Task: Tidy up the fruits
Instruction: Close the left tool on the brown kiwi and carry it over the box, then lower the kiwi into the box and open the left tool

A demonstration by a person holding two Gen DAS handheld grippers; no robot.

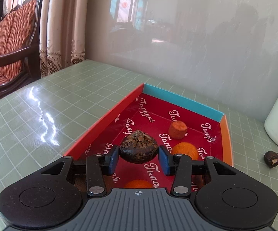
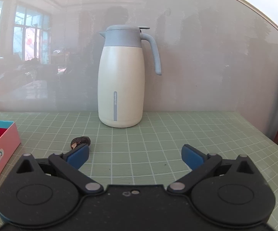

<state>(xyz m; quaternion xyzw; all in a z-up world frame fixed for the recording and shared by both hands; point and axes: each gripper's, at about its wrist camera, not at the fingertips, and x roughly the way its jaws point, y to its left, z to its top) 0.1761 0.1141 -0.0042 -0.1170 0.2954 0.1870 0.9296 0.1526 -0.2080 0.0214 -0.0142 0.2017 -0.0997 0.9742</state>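
Clamped between your left gripper [image 1: 138, 155] pads, a dark brown fruit [image 1: 138, 146] hangs over the red box [image 1: 184, 100] lined with "Tanger" script; its outer side reads "Cloth book". Your right gripper [image 2: 135, 155] gapes wide, a second brown fruit [image 2: 80, 141] beyond its left fingertip.
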